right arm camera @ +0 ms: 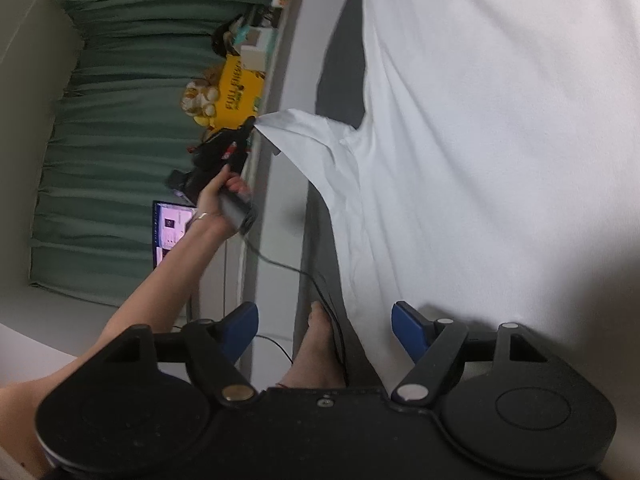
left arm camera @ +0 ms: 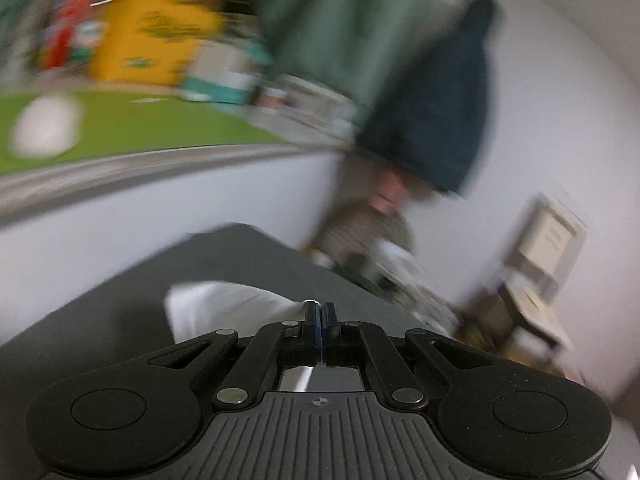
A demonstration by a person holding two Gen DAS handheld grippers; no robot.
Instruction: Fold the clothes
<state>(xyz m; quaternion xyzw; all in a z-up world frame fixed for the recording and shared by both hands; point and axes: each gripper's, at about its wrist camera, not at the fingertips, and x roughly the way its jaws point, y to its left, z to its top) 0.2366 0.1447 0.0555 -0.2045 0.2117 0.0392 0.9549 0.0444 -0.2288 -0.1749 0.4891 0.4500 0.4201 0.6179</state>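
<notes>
The left tool [right arm camera: 253,125], its fingers pressed together, is pinching a sleeve of the white shirt [right arm camera: 480,160] spreading over the dark worktop [right arm camera: 340,80], an outstretched hand [right arm camera: 224,196] gripping it, while the right tool [right arm camera: 325,320] is hovering wide apart, holding nothing.

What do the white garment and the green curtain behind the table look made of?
White garment: soft matte knit, probably cotton jersey; it drapes limp with fine creases where the left gripper lifts its sleeve.
Green curtain: matte woven cloth, hanging in even pleats; fibre unclear.
</notes>
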